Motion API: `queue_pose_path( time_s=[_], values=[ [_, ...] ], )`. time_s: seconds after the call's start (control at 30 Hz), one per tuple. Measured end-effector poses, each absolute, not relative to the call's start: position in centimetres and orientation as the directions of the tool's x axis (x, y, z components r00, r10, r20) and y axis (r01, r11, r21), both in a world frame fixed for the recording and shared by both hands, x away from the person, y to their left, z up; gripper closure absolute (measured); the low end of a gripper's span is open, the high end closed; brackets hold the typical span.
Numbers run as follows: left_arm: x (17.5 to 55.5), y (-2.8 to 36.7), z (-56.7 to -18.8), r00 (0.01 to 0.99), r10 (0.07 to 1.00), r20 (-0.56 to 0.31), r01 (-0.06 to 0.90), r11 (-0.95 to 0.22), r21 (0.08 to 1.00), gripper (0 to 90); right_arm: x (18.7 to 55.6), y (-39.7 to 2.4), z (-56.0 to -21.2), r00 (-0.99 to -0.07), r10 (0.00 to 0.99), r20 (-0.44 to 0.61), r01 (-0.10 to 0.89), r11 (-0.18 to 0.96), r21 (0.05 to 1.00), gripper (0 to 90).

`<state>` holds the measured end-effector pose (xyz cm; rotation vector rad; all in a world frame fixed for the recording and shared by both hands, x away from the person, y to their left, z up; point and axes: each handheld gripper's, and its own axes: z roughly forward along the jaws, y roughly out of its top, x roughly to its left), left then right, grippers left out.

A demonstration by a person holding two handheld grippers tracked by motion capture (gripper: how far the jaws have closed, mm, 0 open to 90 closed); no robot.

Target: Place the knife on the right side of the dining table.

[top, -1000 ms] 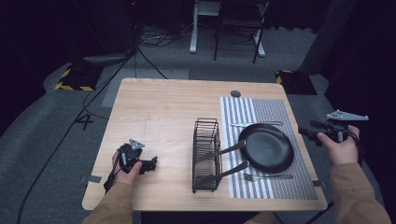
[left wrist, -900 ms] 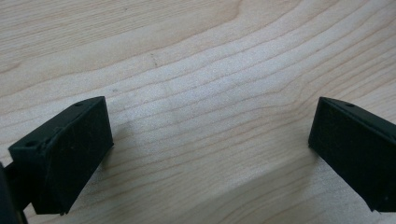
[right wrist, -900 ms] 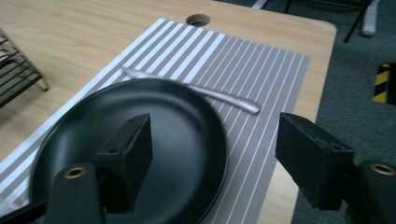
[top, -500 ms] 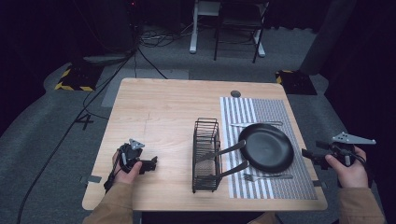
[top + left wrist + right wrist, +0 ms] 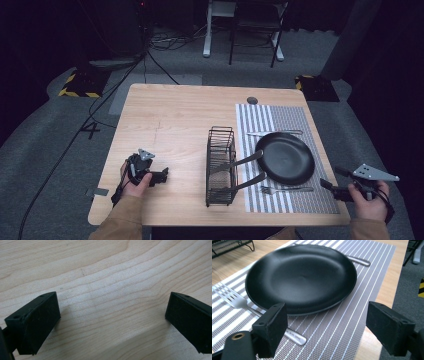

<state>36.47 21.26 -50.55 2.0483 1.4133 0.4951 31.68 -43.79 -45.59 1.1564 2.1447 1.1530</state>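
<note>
Dark room, grey carpet, cables on the floor behind; we work at a light wooden tabletop (image 5: 180, 115). On its right half lies a grey striped placemat (image 5: 280, 117), and on it sits a black frying pan (image 5: 285, 157) with its handle pointing left toward a black wire rack (image 5: 221, 167) that stands on the bare wood just beside the mat's left edge. We see a second handle below the first, also reaching into the rack. A fork (image 5: 286, 189) lies on the mat just in front of the pan, tines to the left; another piece of cutlery (image 5: 274, 133) lies behind the pan.

Our right gripper (image 5: 334, 191) hangs at the mat's near right corner, off the table edge, jaws aimed left at the pan and fork. Its jaws have just been opening and now stand wide apart with nothing between them. In the right gripper view the pan (image 5: 299, 277) is close ahead, the fork (image 5: 234, 300) runs under its near rim, and the fork's handle end lies just beside the left pad; we cannot tell if they touch.

Our left gripper (image 5: 161, 176) rests low over bare wood at the near left of the tabletop, well apart from the rack. In the left gripper view its jaws are spread wide over plain wood (image 5: 112, 297), gripping nothing.
</note>
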Motion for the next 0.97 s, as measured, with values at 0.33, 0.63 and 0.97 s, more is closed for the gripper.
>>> queue_pose_path(
  time_s=[0.33, 0.63, 0.97],
  values=[
    [36.5, 21.2, -50.5, 0.365, 0.931, -0.028, 0.71, -0.259, 0.655, 0.0, 31.2, -44.0, -48.9, -0.473, 0.881, -0.016, 0.519, 0.293, 0.803, 17.8],
    [36.6, 21.2, -50.5, 0.364, 0.931, -0.027, 0.709, -0.258, 0.656, 0.0, 31.3, -44.2, -50.3, -0.388, 0.921, -0.026, 0.584, 0.267, 0.767, 17.8],
    [36.6, 21.2, -50.5, 0.365, 0.931, -0.026, 0.71, -0.26, 0.655, 0.0, 31.4, -44.7, -51.1, -0.364, 0.932, 0.0, 0.579, 0.226, 0.783, 11.7]
  ],
)
